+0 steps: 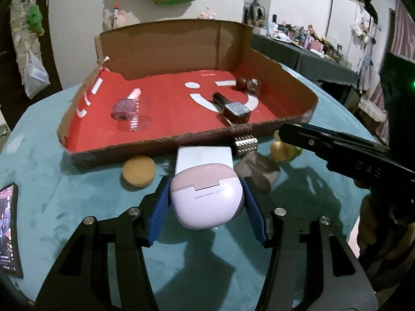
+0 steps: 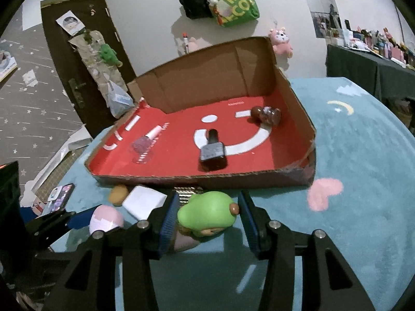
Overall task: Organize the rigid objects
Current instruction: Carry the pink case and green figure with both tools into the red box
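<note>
Now smooth rounded lilac case (image 1: pixel 207 204) sits between ribbed blue jaws

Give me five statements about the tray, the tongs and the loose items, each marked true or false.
1. The left tongs grip a pink and lilac case. True.
2. The right tongs are empty. False: a green figure sits between their pads.
3. The dark nail polish bottle lies inside the cardboard tray. True.
4. The orange round piece is inside the tray. False: it lies on the teal cloth in front.
5. The tray floor is blue. False: red.
</note>
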### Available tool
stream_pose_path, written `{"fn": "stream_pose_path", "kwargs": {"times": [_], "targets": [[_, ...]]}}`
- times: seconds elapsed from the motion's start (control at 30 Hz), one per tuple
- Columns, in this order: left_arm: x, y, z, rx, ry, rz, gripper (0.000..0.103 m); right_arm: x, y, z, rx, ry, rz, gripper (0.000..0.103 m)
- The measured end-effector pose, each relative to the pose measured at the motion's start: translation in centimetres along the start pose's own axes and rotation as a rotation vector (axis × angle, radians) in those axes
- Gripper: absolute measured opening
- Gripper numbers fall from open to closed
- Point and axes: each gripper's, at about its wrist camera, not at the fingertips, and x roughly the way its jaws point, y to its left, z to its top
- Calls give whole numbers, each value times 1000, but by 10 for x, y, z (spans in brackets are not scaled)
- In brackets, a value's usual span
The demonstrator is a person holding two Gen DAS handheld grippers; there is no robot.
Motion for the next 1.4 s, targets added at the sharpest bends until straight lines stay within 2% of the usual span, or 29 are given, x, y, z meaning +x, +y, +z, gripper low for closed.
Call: {"fn": "stream_pose_path", "kwargs": {"times": [0.77,1.4], "targets": [[-9,22,19,-42,-50,21,53,-4,17,10,-31,-17,37,50],[7,47,50,-78,-50,37,53,14,21,40,-41,-13,37,50]]}}
